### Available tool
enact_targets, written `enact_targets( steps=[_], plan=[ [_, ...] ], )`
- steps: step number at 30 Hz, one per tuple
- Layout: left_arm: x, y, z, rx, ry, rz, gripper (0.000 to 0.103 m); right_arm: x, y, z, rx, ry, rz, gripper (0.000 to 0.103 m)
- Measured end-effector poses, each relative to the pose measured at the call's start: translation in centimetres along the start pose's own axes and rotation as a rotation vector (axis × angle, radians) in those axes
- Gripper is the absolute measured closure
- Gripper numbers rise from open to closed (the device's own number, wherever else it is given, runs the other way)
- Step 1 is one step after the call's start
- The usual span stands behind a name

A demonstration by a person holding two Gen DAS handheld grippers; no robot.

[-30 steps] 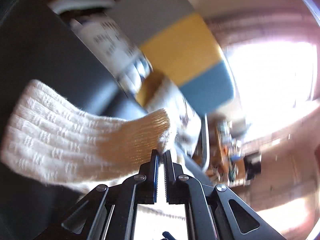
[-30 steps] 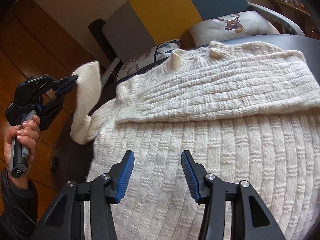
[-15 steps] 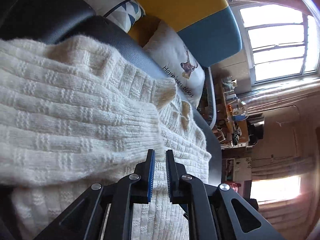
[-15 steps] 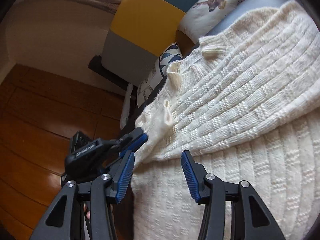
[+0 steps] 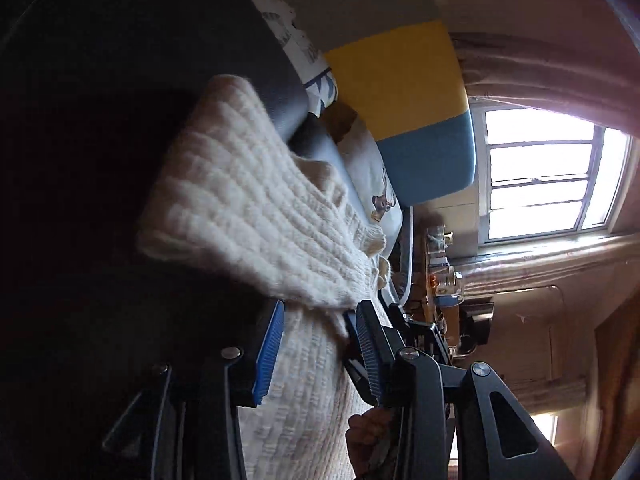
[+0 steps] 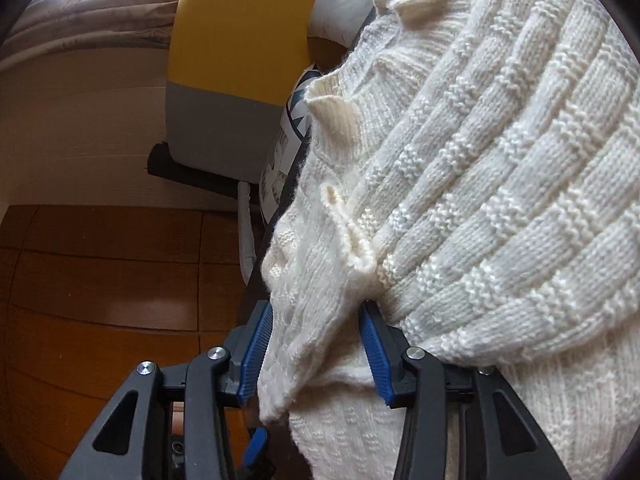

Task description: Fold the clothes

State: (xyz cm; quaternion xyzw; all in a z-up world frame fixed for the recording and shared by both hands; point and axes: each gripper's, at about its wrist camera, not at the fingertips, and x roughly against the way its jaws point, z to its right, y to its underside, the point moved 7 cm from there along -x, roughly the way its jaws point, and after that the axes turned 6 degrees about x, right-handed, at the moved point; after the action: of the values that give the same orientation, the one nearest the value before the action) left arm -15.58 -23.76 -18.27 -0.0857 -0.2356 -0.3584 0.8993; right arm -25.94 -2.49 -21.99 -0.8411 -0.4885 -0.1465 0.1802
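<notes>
A second ago the left gripper (image 5: 318,312) pinched the cream knit sweater's (image 6: 480,184) sleeve (image 5: 248,216) in mid-air; now its jaws are opening, sleeve laid on the sweater (spread on a dark seat), while the right gripper (image 6: 316,314) closes around a bunched edge.

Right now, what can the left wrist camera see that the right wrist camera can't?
Only the left wrist view shows the bright window, the deer cushion, a cluttered shelf and a hand beneath the gripper.

Only the right wrist view shows the wooden floor and the sweater's collar.

Both show the cream sweater, the grey, yellow and blue cushion and the curtain. The left hand-held gripper is opening; the right hand-held gripper is closing. Sweater knit lies between each pair of fingers.
</notes>
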Motion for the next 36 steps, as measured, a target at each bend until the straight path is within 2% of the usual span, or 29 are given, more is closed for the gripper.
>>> enact_targets(
  steps=[8, 10, 13, 14, 15, 16, 22, 27, 29, 31, 36],
  plan=[
    [1.7, -0.7, -4.1, 0.079, 0.007, 0.017, 0.064, -1.1, 0.1, -0.3, 0.002, -0.039, 0.029, 0.057],
    [1.7, -0.6, -4.5, 0.089, 0.007, 0.017, 0.062, -1.2, 0.1, -0.3, 0.003, -0.048, 0.005, 0.057],
    [1.7, -0.5, -4.9, 0.095, 0.004, 0.015, 0.061, -1.2, -0.2, -0.3, 0.003, -0.015, -0.046, 0.058],
    [1.7, -0.4, -5.0, 0.096, 0.002, 0.014, 0.061, -1.1, -0.4, -0.3, -0.005, -0.002, -0.047, 0.061],
    [1.7, -0.2, -5.1, 0.097, 0.002, 0.012, 0.061, -1.1, -0.5, -0.2, -0.016, 0.01, -0.043, 0.068],
    [1.7, -0.1, -5.1, 0.1, 0.003, 0.011, 0.061, -1.1, -0.5, -0.2, -0.01, 0.026, -0.036, 0.098],
    [1.8, 0.6, -5.2, 0.101, 0.003, -0.013, 0.06, -1.6, -0.6, -1.0, 0.097, 0.133, -0.008, 0.098],
    [2.0, 0.1, -4.7, 0.176, 0.118, -0.023, 0.06, -0.4, -1.9, -5.6, 0.238, 0.111, -0.004, 0.098],
    [1.8, -0.4, -4.0, 0.214, 0.166, -0.018, 0.058, 0.3, -2.4, -8.5, 0.31, 0.101, -0.002, 0.098],
    [1.4, -0.8, -3.2, 0.232, 0.188, -0.01, 0.051, 1.0, -3.0, -11.5, 0.381, 0.096, 0.004, 0.098],
    [-0.9, -1.4, -1.0, 0.306, 0.265, 0.006, 0.05, 2.3, -3.9, -18.8, 0.516, 0.067, 0.031, 0.098]
  ],
)
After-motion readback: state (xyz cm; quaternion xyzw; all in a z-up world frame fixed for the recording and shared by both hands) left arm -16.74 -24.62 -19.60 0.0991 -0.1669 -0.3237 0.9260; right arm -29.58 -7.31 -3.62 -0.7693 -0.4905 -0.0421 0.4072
